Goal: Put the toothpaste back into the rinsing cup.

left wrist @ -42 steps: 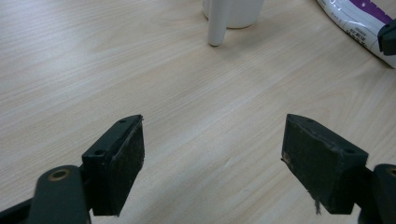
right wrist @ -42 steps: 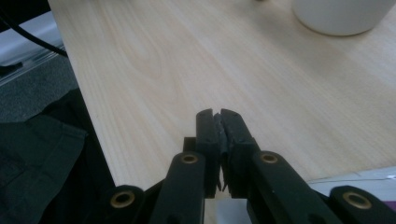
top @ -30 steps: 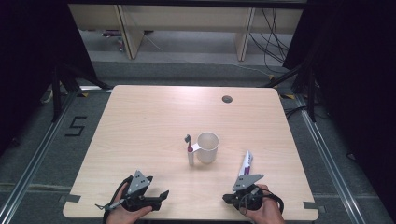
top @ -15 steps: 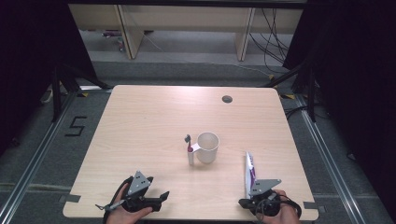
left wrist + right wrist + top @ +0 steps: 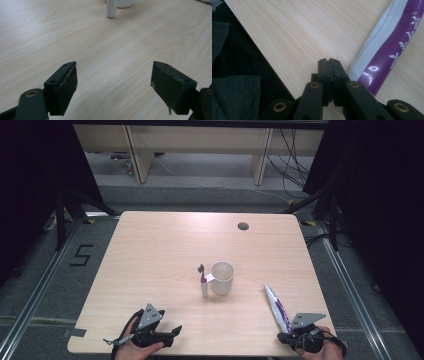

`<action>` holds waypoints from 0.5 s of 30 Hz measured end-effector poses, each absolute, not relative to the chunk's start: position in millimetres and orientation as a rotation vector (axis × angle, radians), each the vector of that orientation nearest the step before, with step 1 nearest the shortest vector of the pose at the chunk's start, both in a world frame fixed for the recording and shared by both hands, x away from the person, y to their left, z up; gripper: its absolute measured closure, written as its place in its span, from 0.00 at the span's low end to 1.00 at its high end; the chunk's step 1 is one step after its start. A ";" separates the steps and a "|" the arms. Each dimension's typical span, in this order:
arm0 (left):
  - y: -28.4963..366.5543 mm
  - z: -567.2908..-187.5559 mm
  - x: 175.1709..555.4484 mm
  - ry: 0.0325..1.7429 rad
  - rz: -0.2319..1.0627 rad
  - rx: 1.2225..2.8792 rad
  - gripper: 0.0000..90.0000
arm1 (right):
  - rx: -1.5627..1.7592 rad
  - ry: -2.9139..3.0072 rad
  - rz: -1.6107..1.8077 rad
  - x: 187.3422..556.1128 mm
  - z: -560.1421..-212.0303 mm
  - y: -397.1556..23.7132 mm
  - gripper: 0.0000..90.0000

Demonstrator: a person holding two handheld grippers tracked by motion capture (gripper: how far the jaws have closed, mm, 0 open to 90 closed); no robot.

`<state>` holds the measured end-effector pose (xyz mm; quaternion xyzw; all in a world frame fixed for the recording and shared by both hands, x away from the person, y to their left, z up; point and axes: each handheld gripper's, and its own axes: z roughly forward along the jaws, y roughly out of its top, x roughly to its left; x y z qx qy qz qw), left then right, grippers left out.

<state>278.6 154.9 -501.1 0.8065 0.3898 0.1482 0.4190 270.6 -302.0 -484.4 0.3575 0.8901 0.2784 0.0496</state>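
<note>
Your right gripper (image 5: 289,336) sits at the near right corner of the tabletop (image 5: 165,250), and its fingers (image 5: 323,68) are pressed together with nothing between them. Just beside them lies the white and purple tube (image 5: 277,307), flat on the wood, running from your gripper away toward the far left; in the right gripper view the tube (image 5: 387,47) passes close along the right side of the closed fingers, and whether it brushes them is hard to say from that angle.

Your left gripper (image 5: 167,336) rests at the near left edge, fingers (image 5: 66,86) spread wide over bare wood, holding nothing.

Near the middle of the tabletop stands a white mug (image 5: 222,278), upright, mouth open to the camera. At its left side is a small white stick-like item (image 5: 203,281) with a dark top and a red band; it seems to touch the mug's handle. The tube lies to the right of the mug, apart from it. A dark round hole (image 5: 243,226) marks the far side.
</note>
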 end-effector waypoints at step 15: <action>155.4 -501.1 278.7 0.980 0.374 2.015 0.23 | 1.215 2.552 0.740 313.8 -459.3 -298.7 0.61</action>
